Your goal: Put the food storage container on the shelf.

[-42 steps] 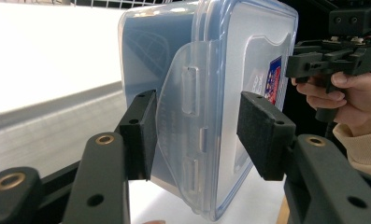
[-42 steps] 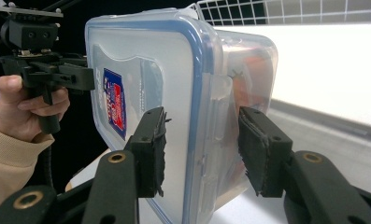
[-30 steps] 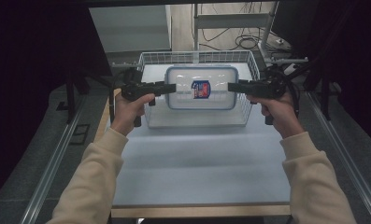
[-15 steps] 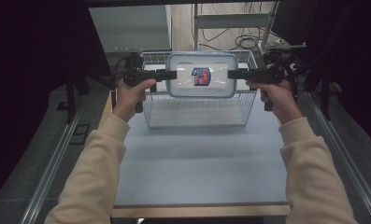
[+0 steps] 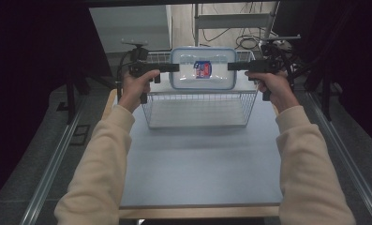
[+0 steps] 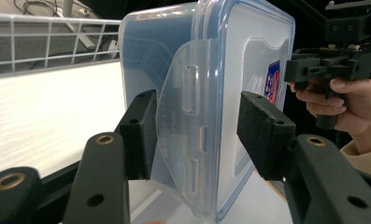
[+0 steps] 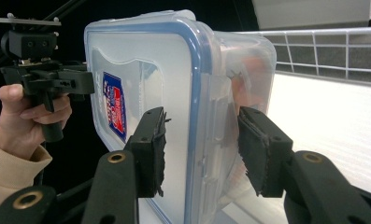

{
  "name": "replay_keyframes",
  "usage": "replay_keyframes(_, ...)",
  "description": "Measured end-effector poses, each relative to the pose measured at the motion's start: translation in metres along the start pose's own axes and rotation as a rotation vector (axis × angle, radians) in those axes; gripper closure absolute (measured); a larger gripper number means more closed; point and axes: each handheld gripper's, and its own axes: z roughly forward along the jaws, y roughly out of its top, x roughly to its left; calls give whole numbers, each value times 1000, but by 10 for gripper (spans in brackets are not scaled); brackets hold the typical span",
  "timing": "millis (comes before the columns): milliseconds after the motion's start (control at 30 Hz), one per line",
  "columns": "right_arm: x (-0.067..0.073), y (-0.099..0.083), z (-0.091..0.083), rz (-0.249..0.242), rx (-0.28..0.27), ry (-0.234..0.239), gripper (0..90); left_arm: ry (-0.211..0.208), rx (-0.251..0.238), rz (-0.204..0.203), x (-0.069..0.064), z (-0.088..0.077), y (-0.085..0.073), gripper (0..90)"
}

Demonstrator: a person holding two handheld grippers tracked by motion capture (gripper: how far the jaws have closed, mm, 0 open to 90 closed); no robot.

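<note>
The box point(image 5: 203, 68), clear with a blue-rimmed lid and a red-and-blue label, hangs in the air above the far rim of the wire basket point(image 5: 198, 108), at 12 o'clock on the table point(image 5: 202, 164). It is tilted up so its lid faces the person.

The left gripper point(image 5: 172, 67) meets the box's 9 o'clock end; the right gripper point(image 5: 234, 66) meets its 3 o'clock end.

In the left gripper view the jaws straddle the box's latch flap point(image 6: 185, 121), half-spread. One pad point(image 6: 146, 135) touches the flap, while the other pad point(image 6: 260, 135) stands just beside the lid.

In the right gripper view the jaws sit either side of the box edge point(image 7: 202, 116), moderately spread. Whether both pads press it I cannot tell.
</note>
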Motion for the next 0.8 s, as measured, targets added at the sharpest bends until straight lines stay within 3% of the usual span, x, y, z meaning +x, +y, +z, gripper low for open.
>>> replay_keyframes(267, -12, 5, 12, 41, -9, -9, 521, 1, 17, -43, 13, 8, 4, 492)
replay_keyframes(400, -16, 9, 15, 67, -8, -13, 513, 0, 11, -85, 17, 11, 7, 489)
replay_keyframes(600, -23, 16, 21, 139, 12, -19, 507, -22, -7, -176, 29, 16, 10, 486)
replay_keyframes(800, -32, 17, 25, 244, 18, -21, 498, -44, -6, -240, 39, 23, 12, 475)
